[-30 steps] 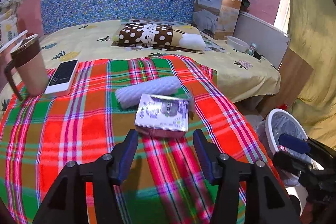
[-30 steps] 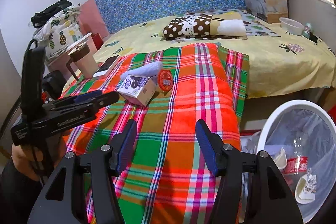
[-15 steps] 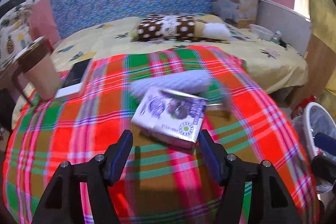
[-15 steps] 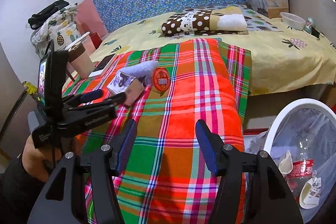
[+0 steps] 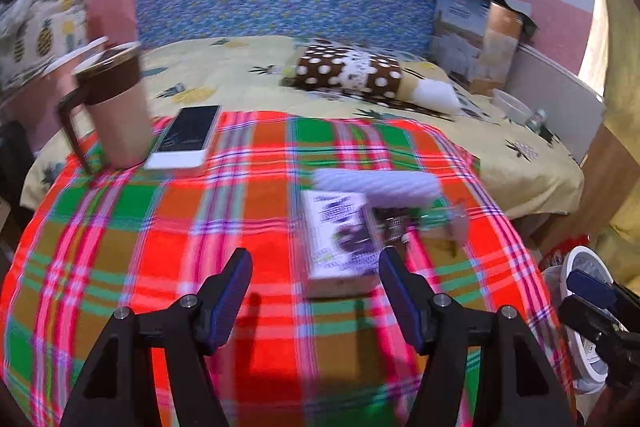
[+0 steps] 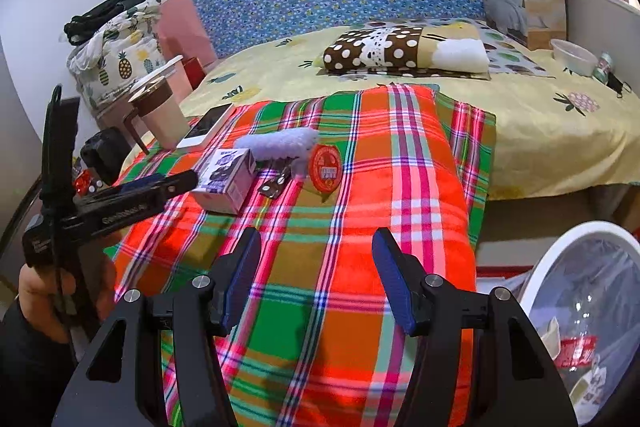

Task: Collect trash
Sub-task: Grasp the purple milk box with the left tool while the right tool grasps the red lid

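Note:
A small white and purple carton [image 5: 340, 239] lies on the plaid blanket [image 5: 160, 247], its near end between the tips of my left gripper [image 5: 315, 265]. That gripper is open and its pads do not press the carton. In the right wrist view the left gripper [image 6: 188, 181] reaches the carton [image 6: 226, 179] from the left, held by a hand. Beside the carton are a dark wrapper [image 6: 274, 185], a round red lid [image 6: 326, 169] and a white fluffy roll [image 6: 280, 147]. My right gripper [image 6: 316, 243] hangs open and empty over the blanket's near part.
A white bin [image 6: 560, 255] with a clear liner and some trash stands on the floor at the right. A brown mug [image 5: 116, 107] and a phone [image 5: 184, 139] sit at the blanket's far left. A dotted pillow [image 6: 400, 51] lies on the yellow bed further back.
My left gripper has opened wider and moved in on the carton, swinging so that the carton now lies lengthwise between its tips. The right gripper has stayed put.

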Motion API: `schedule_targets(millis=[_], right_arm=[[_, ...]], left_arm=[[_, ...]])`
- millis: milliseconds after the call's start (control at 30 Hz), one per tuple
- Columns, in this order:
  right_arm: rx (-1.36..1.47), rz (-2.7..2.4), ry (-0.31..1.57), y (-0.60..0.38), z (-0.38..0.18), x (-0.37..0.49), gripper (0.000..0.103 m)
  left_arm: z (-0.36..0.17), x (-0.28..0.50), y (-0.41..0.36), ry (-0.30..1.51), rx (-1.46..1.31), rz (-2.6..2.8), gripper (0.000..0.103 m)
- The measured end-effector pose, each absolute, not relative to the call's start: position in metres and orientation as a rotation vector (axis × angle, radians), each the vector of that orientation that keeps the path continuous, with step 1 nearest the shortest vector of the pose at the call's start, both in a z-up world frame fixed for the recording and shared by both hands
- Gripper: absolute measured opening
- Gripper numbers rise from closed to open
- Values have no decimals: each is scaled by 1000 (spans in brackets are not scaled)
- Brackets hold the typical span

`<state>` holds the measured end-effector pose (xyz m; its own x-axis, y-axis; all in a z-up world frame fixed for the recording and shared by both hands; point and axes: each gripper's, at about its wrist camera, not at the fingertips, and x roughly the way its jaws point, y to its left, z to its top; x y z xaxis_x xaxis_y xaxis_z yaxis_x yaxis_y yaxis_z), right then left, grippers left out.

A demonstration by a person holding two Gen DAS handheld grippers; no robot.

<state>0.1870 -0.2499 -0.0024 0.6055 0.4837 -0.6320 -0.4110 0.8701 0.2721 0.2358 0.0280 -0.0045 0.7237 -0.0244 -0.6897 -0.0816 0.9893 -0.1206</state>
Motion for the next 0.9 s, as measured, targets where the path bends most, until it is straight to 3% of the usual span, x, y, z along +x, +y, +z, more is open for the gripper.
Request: schedule_targets(millis=[267, 333, 900], right_arm=[[82, 498, 777, -251, -6, 203, 60], [71, 505, 780, -249, -7, 207, 59], [-7, 614, 823, -202, -29, 270, 60]], left_arm=[[-30, 270, 13, 833, -127, 73, 66], [-34, 270, 19, 846, -136, 87, 56], [-35, 233, 48, 840, -197, 40, 56]])
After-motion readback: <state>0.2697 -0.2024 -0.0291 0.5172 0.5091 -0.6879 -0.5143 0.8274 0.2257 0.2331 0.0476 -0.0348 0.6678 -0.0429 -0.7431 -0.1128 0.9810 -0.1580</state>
